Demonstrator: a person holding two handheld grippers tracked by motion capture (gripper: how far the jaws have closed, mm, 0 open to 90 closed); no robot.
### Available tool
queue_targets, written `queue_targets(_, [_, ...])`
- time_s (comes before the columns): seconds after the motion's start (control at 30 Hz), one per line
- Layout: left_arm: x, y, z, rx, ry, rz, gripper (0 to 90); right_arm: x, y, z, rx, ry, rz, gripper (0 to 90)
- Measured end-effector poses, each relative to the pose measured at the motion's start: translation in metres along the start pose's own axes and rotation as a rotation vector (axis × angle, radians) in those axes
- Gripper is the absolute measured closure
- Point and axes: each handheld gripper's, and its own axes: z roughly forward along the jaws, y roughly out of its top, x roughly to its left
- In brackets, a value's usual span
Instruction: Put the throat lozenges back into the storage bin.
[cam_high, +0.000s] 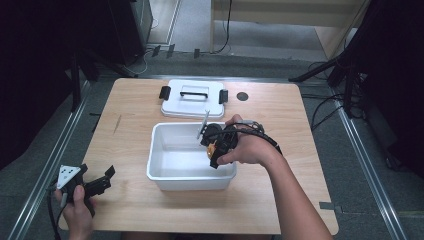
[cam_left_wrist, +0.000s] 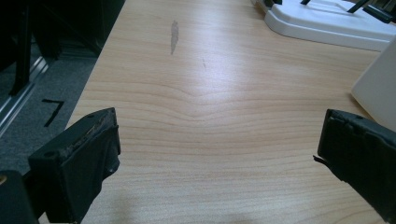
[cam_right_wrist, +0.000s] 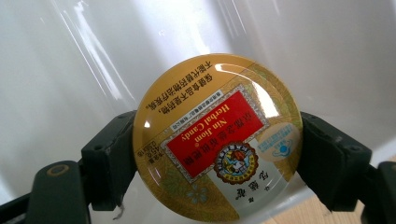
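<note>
We're looking down on the wooden table (cam_high: 130, 145), and our right gripper (cam_high: 216, 148) is over the open white bin (cam_high: 165, 172), near its right wall, with its jaws clamped on either side of a round golden candy tin (cam_right_wrist: 217, 137). In the right gripper view the tin is held by its rim, printed red-and-gold face toward us, with the bin's glossy white inside behind it. The bin's white lid (cam_high: 192, 98) lies flat just beyond the bin, toward the far edge, black latches at both ends. Down at the near left corner, our left gripper (cam_left_wrist: 219, 154) sits low over bare wood, jaws wide apart with nothing between them. There's open tabletop ahead of it, the bin's corner off to its right.
</note>
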Motion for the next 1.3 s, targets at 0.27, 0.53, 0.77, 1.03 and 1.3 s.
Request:
queue_targets(0.27, [0.0,0.0,0.0,0.0,0.0,0.0,0.0,0.002,0.0,0.016,0.025,0.006,-0.004,19.9])
queue_targets(0.53, [0.0,0.0,0.0,0.0,0.0,0.0,0.0,0.002,0.003,0.026,0.047,-0.01,-0.005,19.8])
queue_targets(0.77, [0.0,0.0,0.0,0.0,0.0,-0.001,0.0,0.002,0.006,0.029,0.067,-0.02,-0.003,19.8])
queue_targets(1.03, [0.0,0.0,0.0,0.0,0.0,0.0,0.0,0.002,0.006,0.03,0.078,-0.037,-0.009,20.1])
queue_targets(1.3, [0.0,0.0,0.0,0.0,0.001,-0.001,0.0,0.001,0.005,0.029,0.072,-0.047,0.009,21.5])
